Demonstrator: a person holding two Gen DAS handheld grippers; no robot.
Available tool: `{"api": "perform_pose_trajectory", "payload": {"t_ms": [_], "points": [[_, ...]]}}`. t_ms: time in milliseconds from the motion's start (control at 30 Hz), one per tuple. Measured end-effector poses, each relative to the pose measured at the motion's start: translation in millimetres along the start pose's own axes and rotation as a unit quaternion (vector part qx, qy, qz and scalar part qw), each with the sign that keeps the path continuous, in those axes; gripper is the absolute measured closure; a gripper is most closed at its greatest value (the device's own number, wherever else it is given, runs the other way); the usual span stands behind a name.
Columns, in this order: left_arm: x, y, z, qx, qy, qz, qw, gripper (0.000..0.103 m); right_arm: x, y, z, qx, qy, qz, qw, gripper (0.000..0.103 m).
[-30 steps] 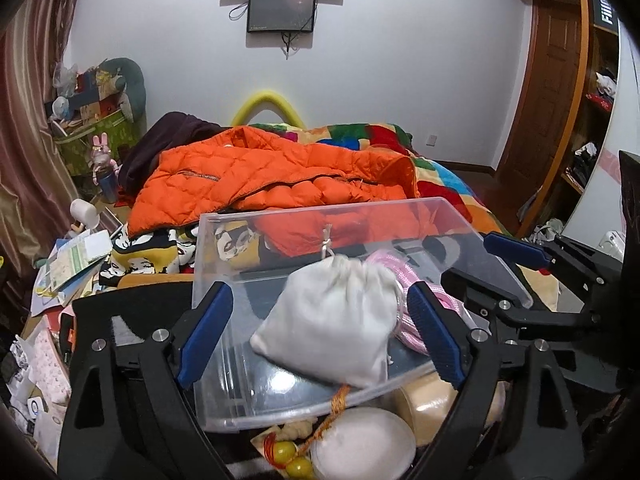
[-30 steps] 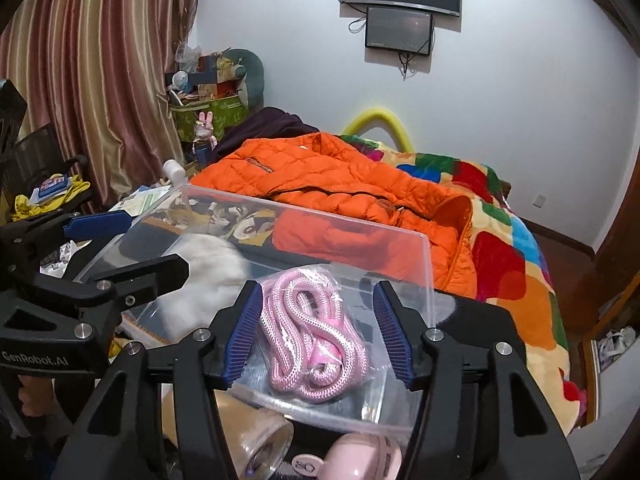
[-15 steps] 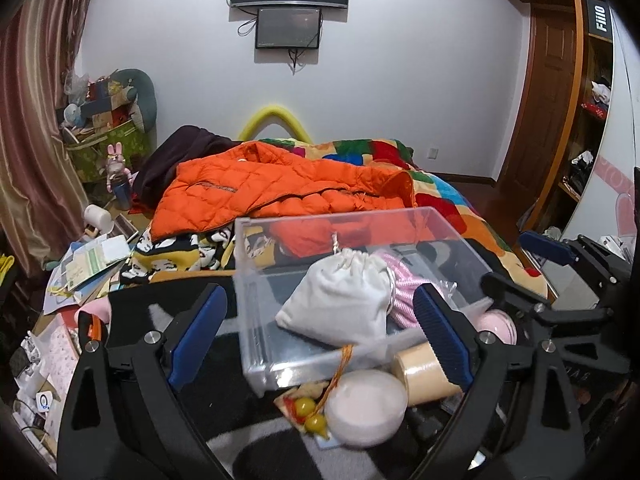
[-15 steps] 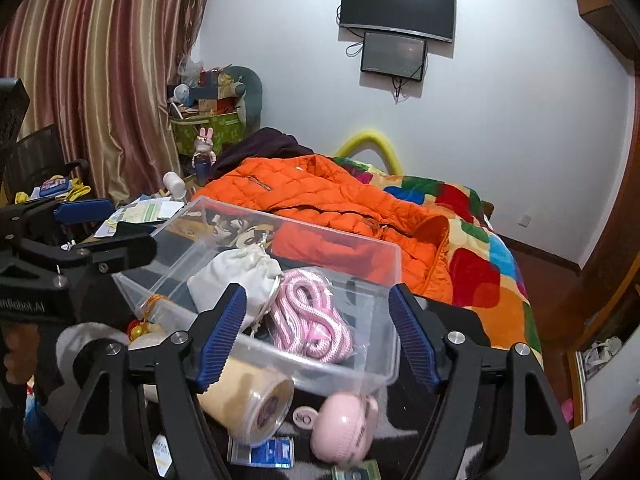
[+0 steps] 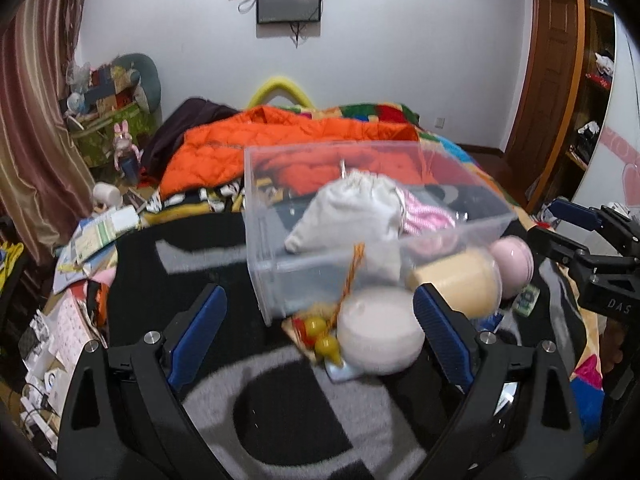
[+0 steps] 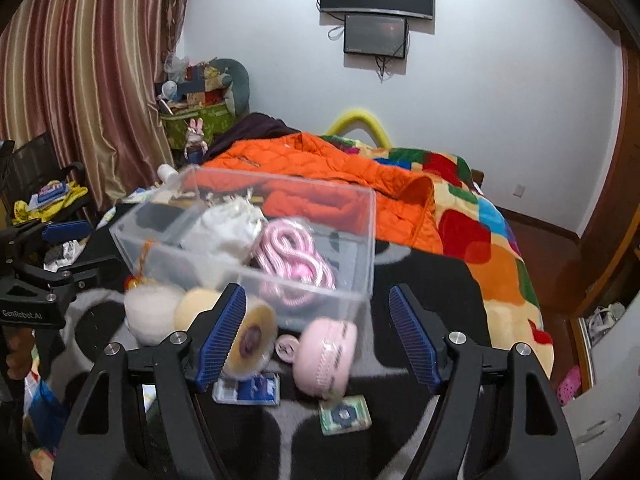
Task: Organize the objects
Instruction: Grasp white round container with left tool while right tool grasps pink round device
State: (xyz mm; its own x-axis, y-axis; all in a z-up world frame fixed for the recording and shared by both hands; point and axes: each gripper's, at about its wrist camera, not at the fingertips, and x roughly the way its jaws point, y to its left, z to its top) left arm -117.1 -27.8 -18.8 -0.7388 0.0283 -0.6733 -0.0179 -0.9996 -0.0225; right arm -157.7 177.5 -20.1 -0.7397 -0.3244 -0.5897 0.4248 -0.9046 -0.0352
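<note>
A clear plastic bin [image 5: 280, 280] [image 6: 360, 216] sits on a black and grey blanket and holds a white drawstring pouch [image 5: 352, 216] [image 6: 228, 224] and a bagged pink rope [image 6: 292, 256] [image 5: 424, 216]. In front of it lie a white round puff [image 5: 380, 332] [image 6: 152, 312], a roll of tape [image 6: 252, 336] [image 5: 456, 284], a pink round case [image 6: 324, 356] [image 5: 512, 264], a yellow-bead charm [image 5: 320, 336] and small packets [image 6: 344, 414]. My left gripper [image 5: 320, 340] and right gripper [image 6: 318, 336] are open and empty, short of the bin.
An orange quilted jacket [image 6: 320, 164] lies on the colourful bed behind the bin. Papers and clutter [image 5: 92, 236] lie at the left, by striped curtains [image 6: 92, 60]. A wooden door and shelves [image 5: 560, 80] stand on the right.
Both grippers have pulled back from the bin and away from its contents. The pouch and rope stay in the bin. More loose items in front of the bin have come into view.
</note>
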Motion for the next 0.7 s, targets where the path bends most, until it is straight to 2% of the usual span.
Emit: {"api": "perform_pose_trajectory", "payload": {"t_ms": [167, 333, 400, 433, 500, 600, 700], "points": [[5.5, -4.7, -18.0, -0.005, 0.023, -0.016, 0.9996, 0.008, 7.7, -8.0, -21.8, 0.009, 0.030, 0.000, 1.000, 0.032], [5.8, -15.7, -29.4, -0.002, 0.033, -0.049, 0.9982, 0.008, 12.3, -12.7, -40.6, 0.008, 0.050, -0.004, 0.999, 0.032], [8.2, -20.9, -30.8, 0.002, 0.034, -0.052, 0.9981, 0.009, 14.0, -13.9, -44.7, 0.008, 0.055, -0.002, 0.998, 0.032], [10.6, -24.0, -31.0, 0.005, 0.035, -0.052, 0.9980, 0.011, 15.6, -14.8, -45.2, 0.008, 0.056, 0.000, 0.998, 0.032], [16.3, -28.3, -29.4, 0.009, 0.044, -0.054, 0.9975, 0.024, 19.4, -17.1, -45.1, 0.012, 0.058, 0.004, 0.998, 0.032], [26.7, -31.1, -29.4, 0.003, 0.058, -0.054, 0.9969, 0.025, 26.7, -20.1, -43.0, 0.023, 0.060, 0.016, 0.998, 0.032], [30.3, -31.6, -26.9, -0.001, 0.055, -0.047, 0.9974, 0.025, 33.8, -19.6, -42.6, 0.028, 0.063, 0.022, 0.997, 0.032]]}}
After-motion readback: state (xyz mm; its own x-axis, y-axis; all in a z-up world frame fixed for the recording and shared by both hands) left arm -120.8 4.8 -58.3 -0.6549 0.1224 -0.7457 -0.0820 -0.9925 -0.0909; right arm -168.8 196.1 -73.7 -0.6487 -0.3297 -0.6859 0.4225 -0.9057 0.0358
